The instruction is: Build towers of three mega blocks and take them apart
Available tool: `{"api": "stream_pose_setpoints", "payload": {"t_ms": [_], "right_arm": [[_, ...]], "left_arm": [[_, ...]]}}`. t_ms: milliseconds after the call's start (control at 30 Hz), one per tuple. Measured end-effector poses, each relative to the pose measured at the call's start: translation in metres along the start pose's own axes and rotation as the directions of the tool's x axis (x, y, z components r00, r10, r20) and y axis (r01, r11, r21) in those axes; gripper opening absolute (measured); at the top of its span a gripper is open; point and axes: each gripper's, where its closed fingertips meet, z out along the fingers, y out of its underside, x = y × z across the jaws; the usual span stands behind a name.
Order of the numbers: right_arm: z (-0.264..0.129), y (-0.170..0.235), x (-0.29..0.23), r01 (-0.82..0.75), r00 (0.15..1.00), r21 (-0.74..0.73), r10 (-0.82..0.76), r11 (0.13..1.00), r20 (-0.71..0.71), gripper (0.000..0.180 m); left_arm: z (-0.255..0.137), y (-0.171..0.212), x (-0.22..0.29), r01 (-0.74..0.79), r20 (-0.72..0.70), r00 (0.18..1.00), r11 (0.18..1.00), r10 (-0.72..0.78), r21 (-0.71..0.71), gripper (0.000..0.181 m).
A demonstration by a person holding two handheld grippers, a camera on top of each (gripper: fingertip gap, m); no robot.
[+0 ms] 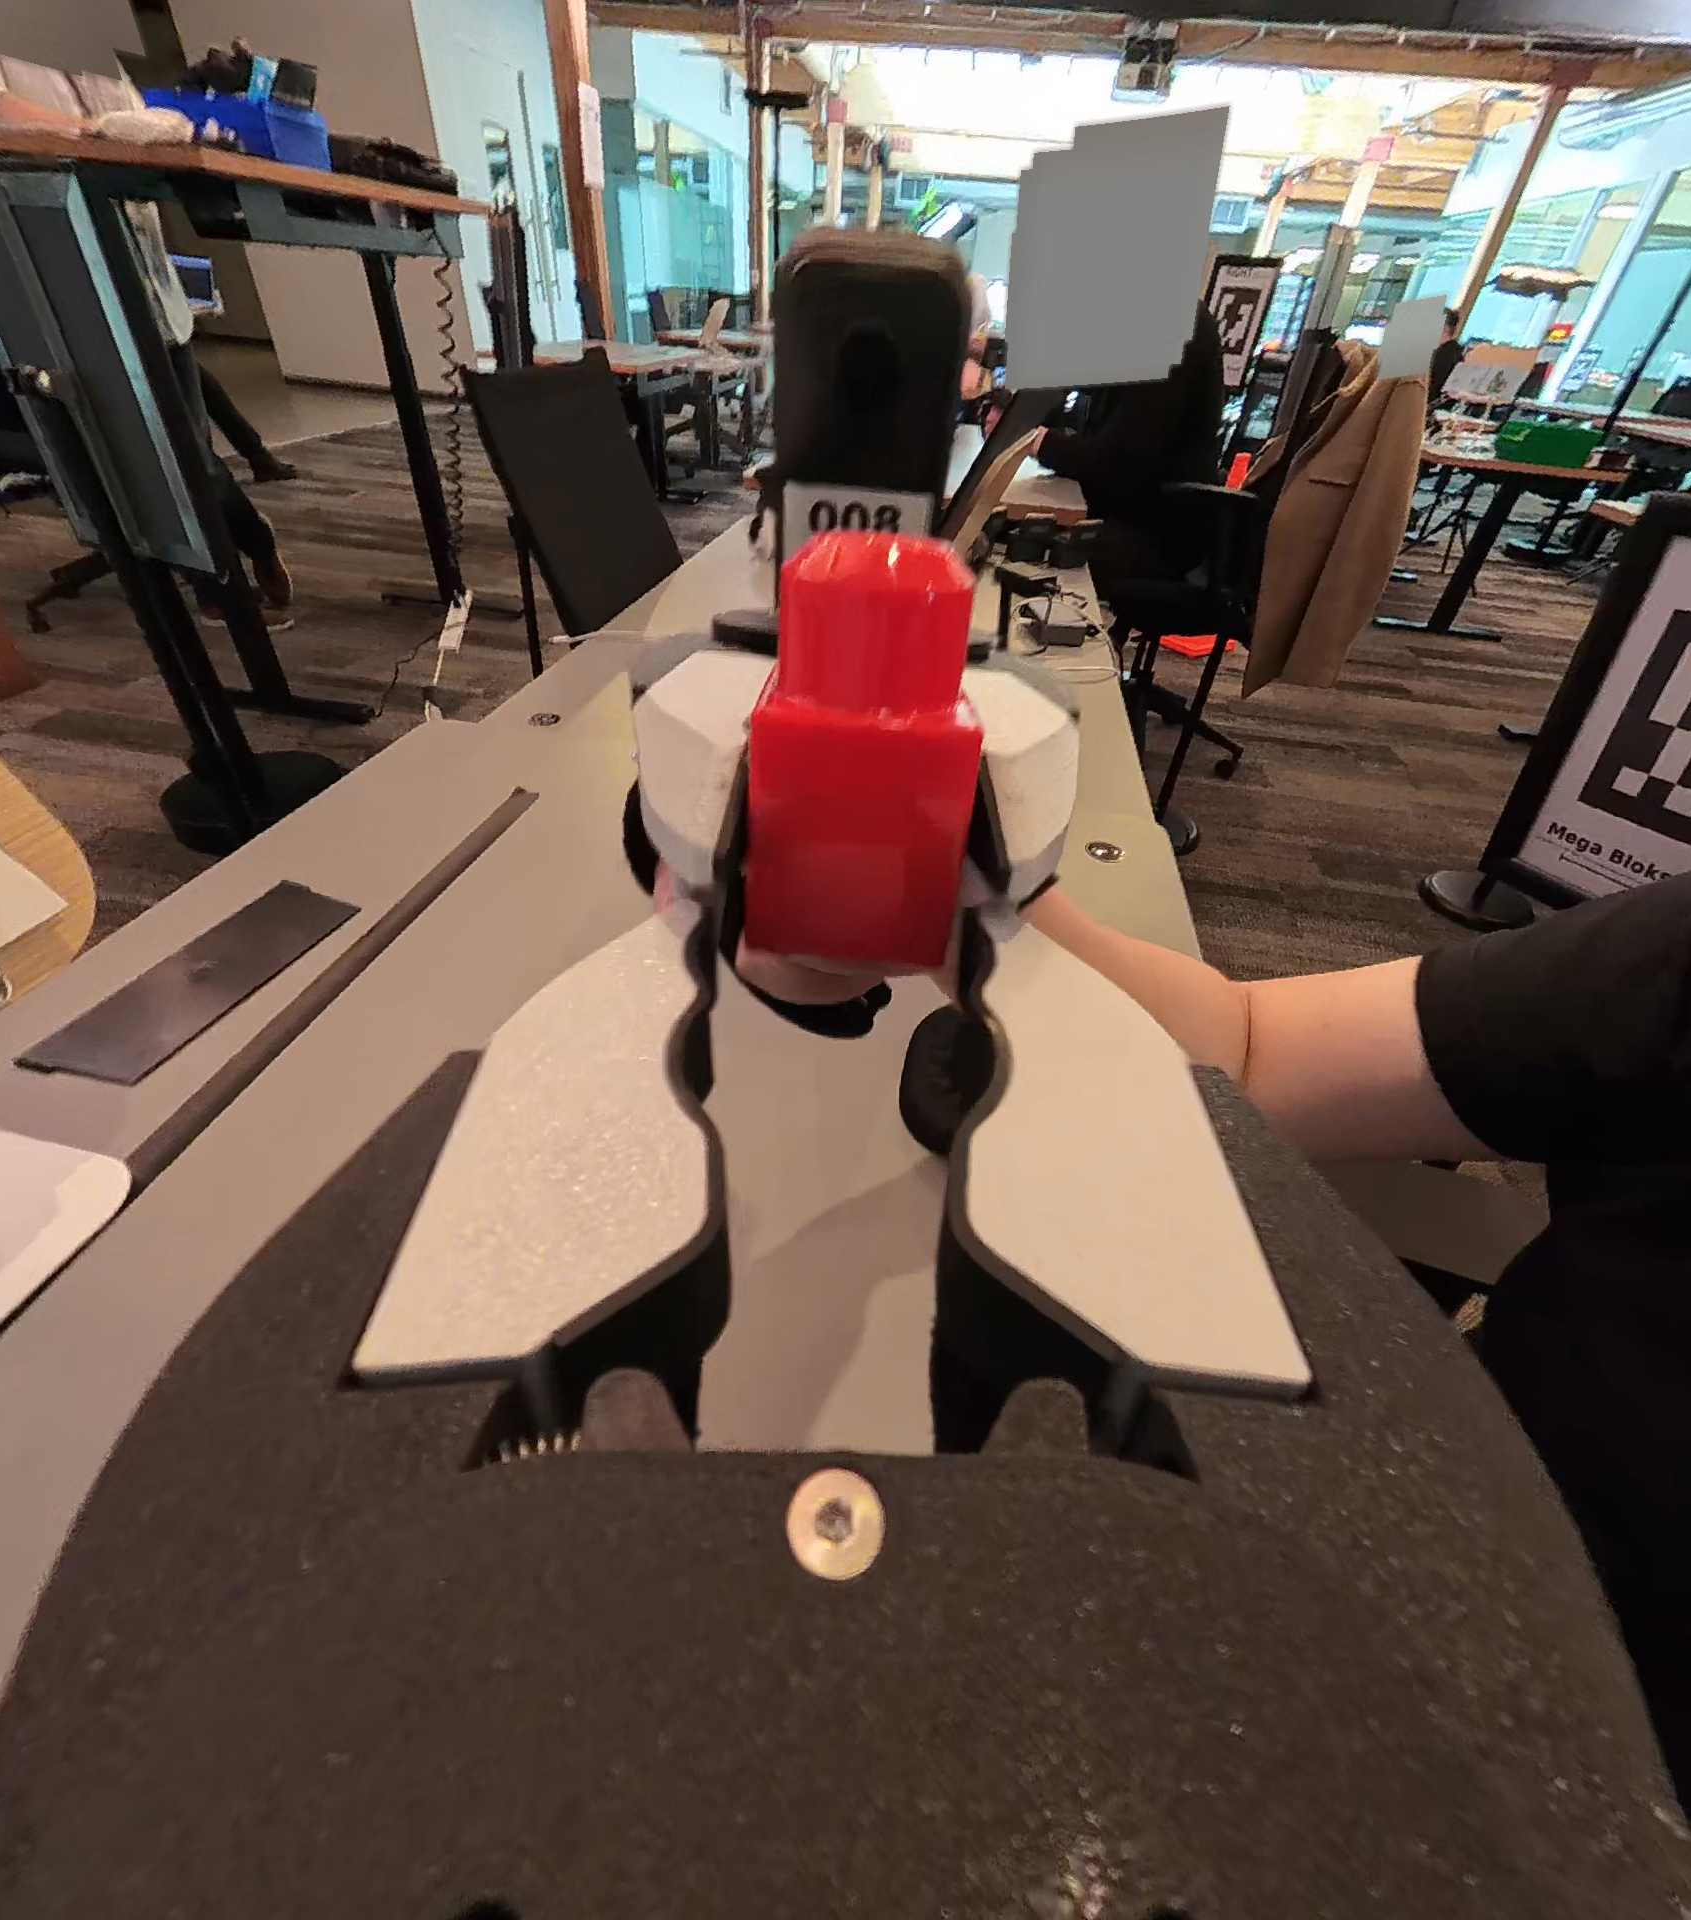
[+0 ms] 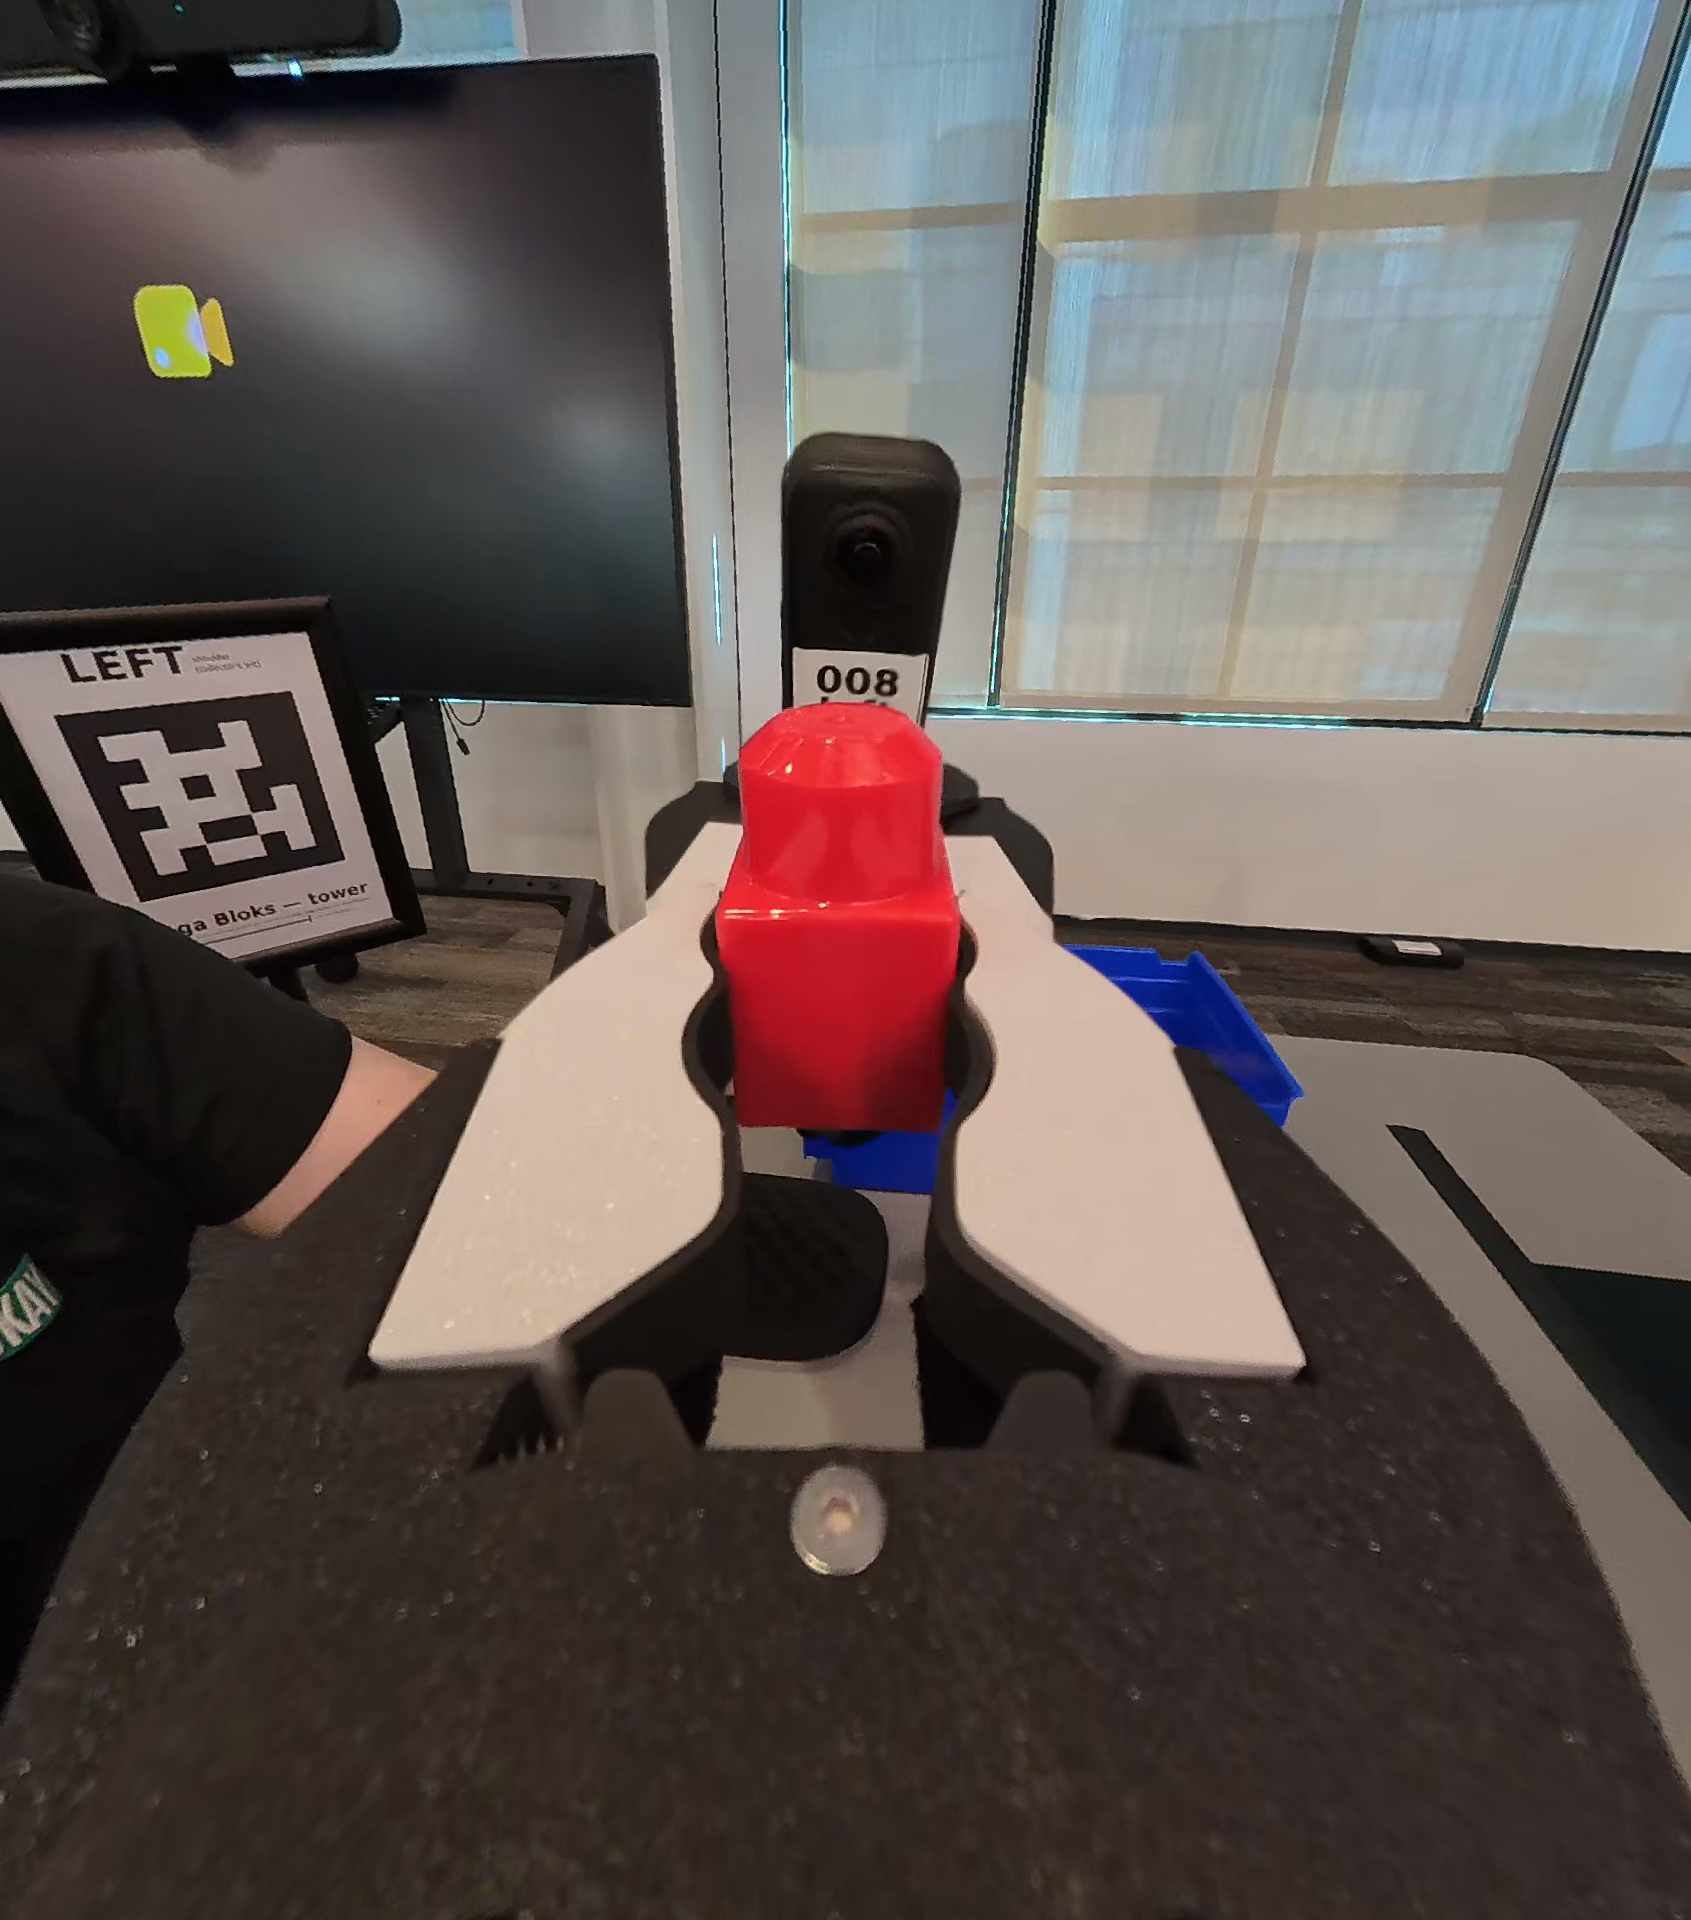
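Office desks, chairs and a hung tan coat (image 1: 1334,520) fill the space behind the grey counter (image 1: 321,997) in the left wrist view. Dead ahead of that camera, the left claw (image 1: 856,831) is clamped on the square body of 1 red block (image 1: 856,821), stud upward. Directly beyond the block, the right claw's white fingers (image 1: 690,769) face it head-on and bracket the same body, with its camera rising behind the stud.

Windows (image 2: 1340,364) and a dark monitor (image 2: 301,364) back the right wrist view. Its own claw, the right claw (image 2: 836,1029), is closed on the red block (image 2: 836,997) too, stud up; behind the block sits the opposing claw with its camera, and a blue bin (image 2: 1205,1018) lies just past the block on the counter.

Both claws seem to pinch 1 block, held clear above the counter, its long axis vertical. Neither is nearer, so I judge 1 must let go, or bring another block along that vertical axis.
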Motion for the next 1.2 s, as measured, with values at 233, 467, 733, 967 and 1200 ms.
{"api": "stream_pose_setpoints", "payload": {"t_ms": [233,467,733,967,1200], "right_arm": [[-0.021,-0.006,0.01,0.107,0.991,-0.027,-0.109,0.994,-0.073,0.037],[-0.039,0.005,0.035,0.13,0.972,-0.116,-0.15,0.985,-0.18,0.036],[-0.056,0.004,0.051,0.1,0.965,-0.108,-0.123,0.989,-0.233,0.036],[-0.069,0.01,0.062,0.066,0.958,-0.124,-0.097,0.99,-0.269,0.036],[-0.081,0.022,0.075,0.011,0.95,-0.138,-0.054,0.99,-0.307,0.036]], "left_arm": [[-0.043,0.04,-0.027,0.021,0.241,0.97,0.991,0.012,-0.134,0.057],[-0.191,0.103,-0.105,0.246,0.664,0.741,0.878,0.103,-0.411,0.05],[-0.339,0.182,-0.167,0.615,0.882,0.471,0.721,-0.012,-0.319,0.044],[-0.334,0.208,-0.199,0.689,0.797,0.522,0.701,-0.306,-0.182,0.039],[-0.317,0.215,-0.203,0.51,0.695,0.708,0.77,-0.124,-0.383,0.038]]}}
